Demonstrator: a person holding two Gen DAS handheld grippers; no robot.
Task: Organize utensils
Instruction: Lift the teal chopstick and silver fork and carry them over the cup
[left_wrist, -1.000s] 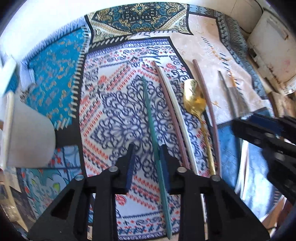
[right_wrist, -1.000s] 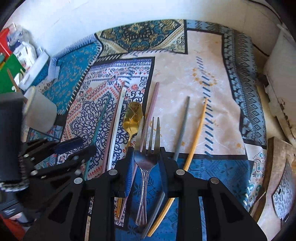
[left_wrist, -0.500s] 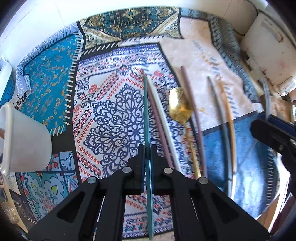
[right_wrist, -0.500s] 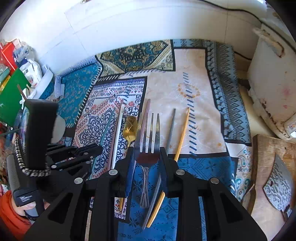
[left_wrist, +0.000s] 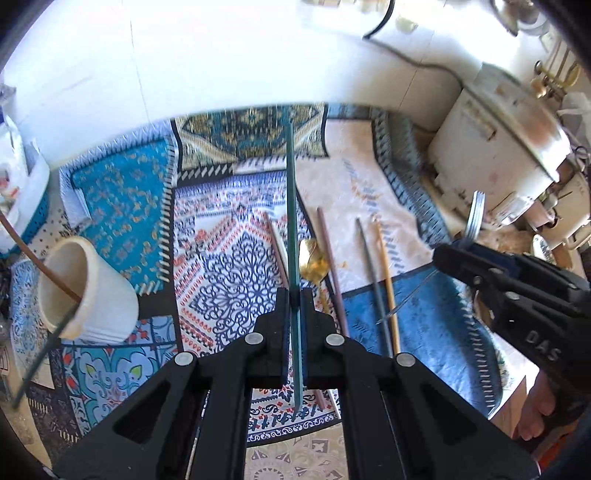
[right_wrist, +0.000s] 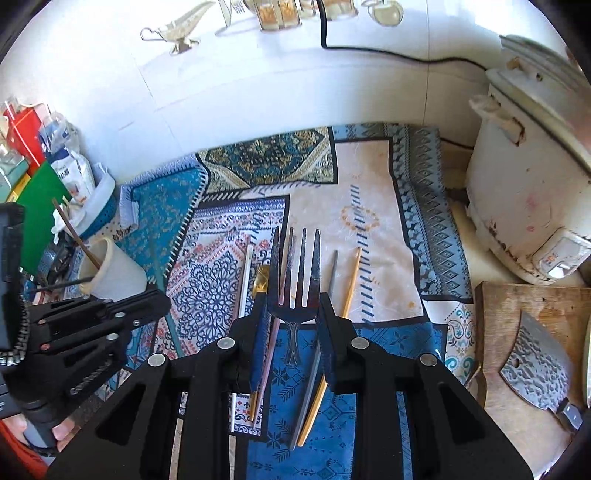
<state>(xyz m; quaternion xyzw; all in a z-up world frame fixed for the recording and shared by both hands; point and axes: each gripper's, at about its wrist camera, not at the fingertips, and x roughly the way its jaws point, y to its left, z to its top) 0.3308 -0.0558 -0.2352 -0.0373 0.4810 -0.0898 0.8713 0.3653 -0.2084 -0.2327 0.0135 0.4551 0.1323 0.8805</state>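
My left gripper (left_wrist: 294, 295) is shut on a thin green chopstick (left_wrist: 291, 206), which is lifted off the patterned mat (left_wrist: 221, 280) and points away from me. My right gripper (right_wrist: 293, 306) is shut on a metal fork (right_wrist: 295, 273), tines forward, held above the mat. On the mat lie a gold spoon (left_wrist: 314, 262), a mauve chopstick (left_wrist: 330, 266), a grey chopstick (left_wrist: 369, 266), a yellow chopstick (left_wrist: 386, 280) and a white chopstick (right_wrist: 245, 280). A white cup (left_wrist: 88, 291) at the left holds a brown chopstick and a dark one.
A white rice cooker (right_wrist: 524, 184) stands at the right by the wall. In front of it a wooden board (right_wrist: 517, 306) carries a cleaver (right_wrist: 535, 362). Boxes and a blue basket (right_wrist: 96, 218) crowd the far left. A person's hand (right_wrist: 62, 432) holds the left gripper's handle.
The left gripper's jaws closed on the green chopstick and lifted it off the mat. The right gripper rose with the fork still in it, and more of the wall shows.
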